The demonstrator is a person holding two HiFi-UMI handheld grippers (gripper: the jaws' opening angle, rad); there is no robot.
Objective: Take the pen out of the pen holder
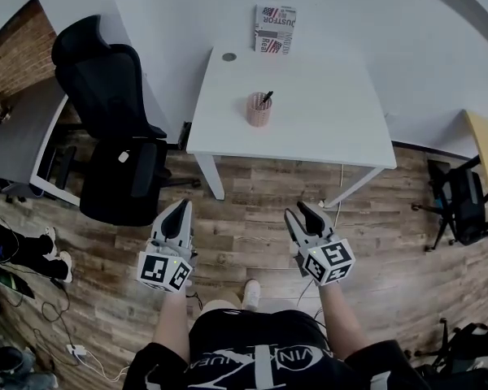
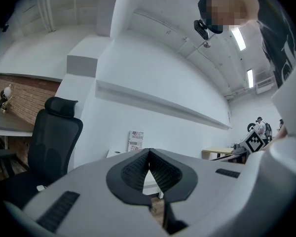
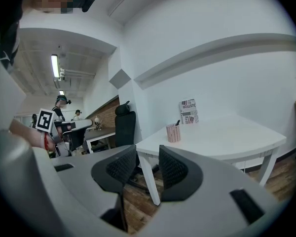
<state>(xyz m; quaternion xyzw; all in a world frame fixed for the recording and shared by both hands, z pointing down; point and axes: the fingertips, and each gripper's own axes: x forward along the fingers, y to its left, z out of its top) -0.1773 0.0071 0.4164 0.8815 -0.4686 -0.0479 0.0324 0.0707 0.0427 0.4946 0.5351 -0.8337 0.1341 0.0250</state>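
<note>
A pink mesh pen holder (image 1: 259,110) stands upright near the middle of the white table (image 1: 325,128), with a dark pen (image 1: 265,98) sticking out of it. The right gripper view shows the pen holder (image 3: 173,132) and the pen (image 3: 177,123) far ahead on the table (image 3: 227,137). Both grippers hang over the wooden floor, well short of the table. My left gripper (image 1: 180,207) (image 2: 149,154) has its jaws closed together on nothing. My right gripper (image 1: 300,212) (image 3: 148,157) is open and empty. The left gripper view hides the pen holder behind its own jaws.
A printed box (image 1: 275,29) (image 3: 189,111) (image 2: 135,141) leans on the wall at the table's back edge. A black office chair (image 1: 118,128) (image 2: 52,137) stands left of the table by a grey desk (image 1: 16,132). Another chair (image 1: 464,201) stands at the right. Cables lie on the floor.
</note>
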